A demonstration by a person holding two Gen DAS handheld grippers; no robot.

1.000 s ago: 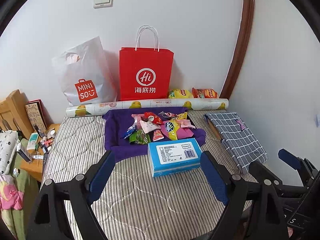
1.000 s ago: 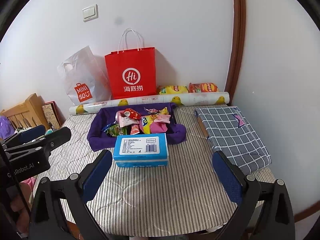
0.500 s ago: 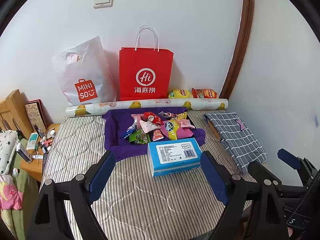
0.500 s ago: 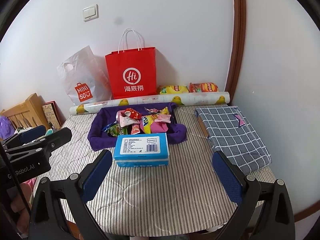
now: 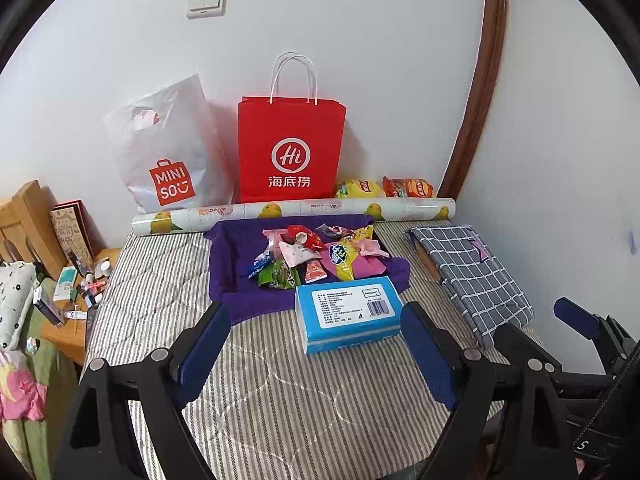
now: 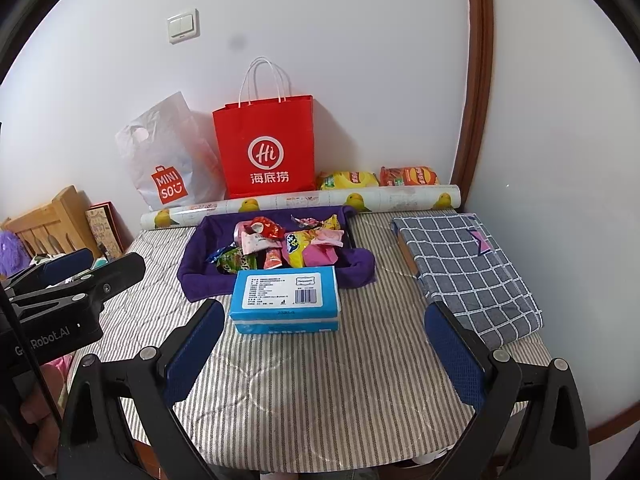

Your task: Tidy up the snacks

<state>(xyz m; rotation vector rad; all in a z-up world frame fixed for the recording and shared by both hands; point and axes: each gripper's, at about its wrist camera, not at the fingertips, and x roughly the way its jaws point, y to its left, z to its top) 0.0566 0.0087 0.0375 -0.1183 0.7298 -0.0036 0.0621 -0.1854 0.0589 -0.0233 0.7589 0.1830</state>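
Both claws hang above the near edge of a striped mattress (image 5: 160, 280), and neither holds or touches anything. The left gripper (image 5: 316, 344) has its jaws spread wide, its blue pads (image 5: 204, 344) standing either side of open air. The right gripper (image 6: 324, 344) is parted wider still, and its blue pads (image 6: 452, 344) also close on nothing. In the right wrist view the left gripper shows again at the left edge, hovering clear of the bedding.

The snacks (image 5: 316, 256) lie heaped in a purple fabric tray (image 5: 228, 264) toward the far middle of the mattress: small wrapped packets in red, pink, yellow, green and blue, piled loosely and overlapping. Just on the near side of the tray, touching or almost touching its near rim, sits a blue tissue box (image 5: 348, 312), label side up. It lies beyond the tips of both claws and roughly between the fingers in each view.

Behind the tray a printed paper roll (image 5: 292, 210) with yellow ducks stretches across the far edge. Against the wall stand a red paper bag (image 5: 292, 148) and, to its left, a white plastic bag (image 5: 168, 152). Two chip bags (image 5: 384, 188), one yellow and one orange, rest behind the roll at the right. A grey checked folded cloth (image 5: 472, 272) lies along the right side of the mattress, well apart from the tray.
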